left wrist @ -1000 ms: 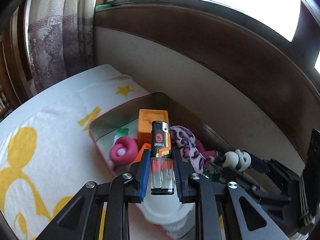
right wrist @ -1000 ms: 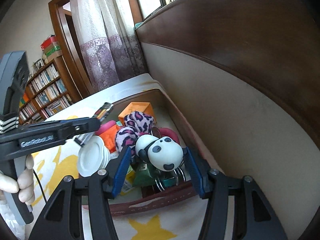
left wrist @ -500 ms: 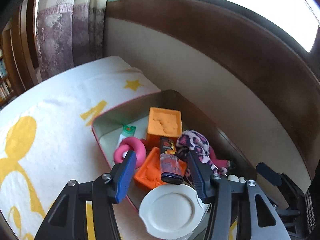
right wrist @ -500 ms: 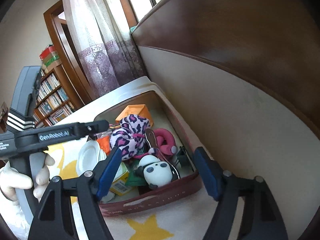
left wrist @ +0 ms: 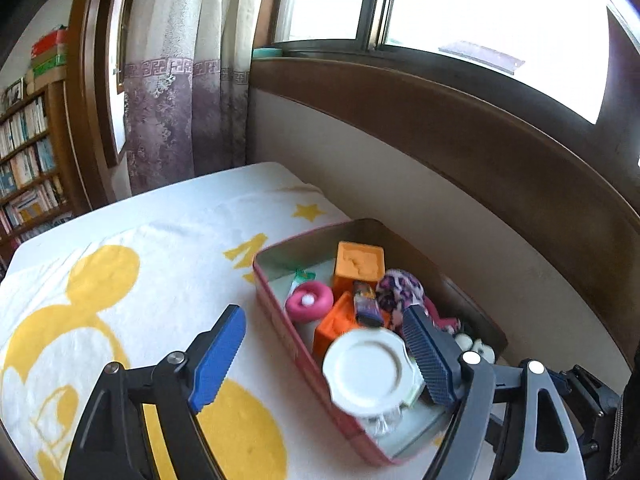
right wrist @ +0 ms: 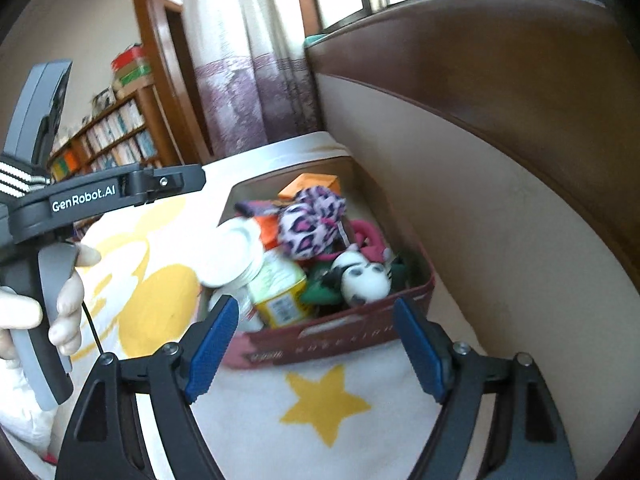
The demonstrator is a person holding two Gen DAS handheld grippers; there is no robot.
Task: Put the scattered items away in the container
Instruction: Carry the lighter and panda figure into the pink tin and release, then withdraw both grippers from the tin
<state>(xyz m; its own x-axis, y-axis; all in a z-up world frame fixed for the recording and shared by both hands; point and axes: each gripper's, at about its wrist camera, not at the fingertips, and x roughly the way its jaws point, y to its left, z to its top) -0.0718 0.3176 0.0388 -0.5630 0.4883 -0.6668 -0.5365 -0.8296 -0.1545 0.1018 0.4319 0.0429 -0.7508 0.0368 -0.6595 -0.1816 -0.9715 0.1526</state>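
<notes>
Left gripper point(left wrist: 324, 344) stands over the near end of a red tin container point(left wrist: 280, 332), its blue-padded jaws wide and opening further, clamped on nothing; a white jar lid point(left wrist: 364, 370) shows in the gap between them but lies down in the tin, clear of both pads. A second ago these jaws were closed on a black-and-orange lighter point(left wrist: 365, 300) held upright; it now lies flat in the tin between an orange block point(left wrist: 358, 264) and a leopard-print scrunchie point(left wrist: 400, 290), and the gripper has drawn back and up.

Right gripper point(right wrist: 316, 344) hangs before the tin's short front wall point(right wrist: 340, 340), its jaws likewise apart and opening further, with nothing between the pads but the tin's wall and the star-patterned cloth point(right wrist: 320, 400). A second ago its jaws framed a panda figure point(right wrist: 362, 278) above the tin; the figure now rests inside the tin's near right corner, and the gripper has backed away.

The container sits on the yellow-and-white cloth just beside the padded wall point(right wrist: 500, 220), crowded to the rim: a pink ring point(left wrist: 310, 302), orange pieces, the scrunchie, the lidded jar and a yellow-labelled packet point(right wrist: 280, 292). In the right wrist view a gloved hand point(right wrist: 48, 300) grips the left gripper's handle to the left of the tin.
</notes>
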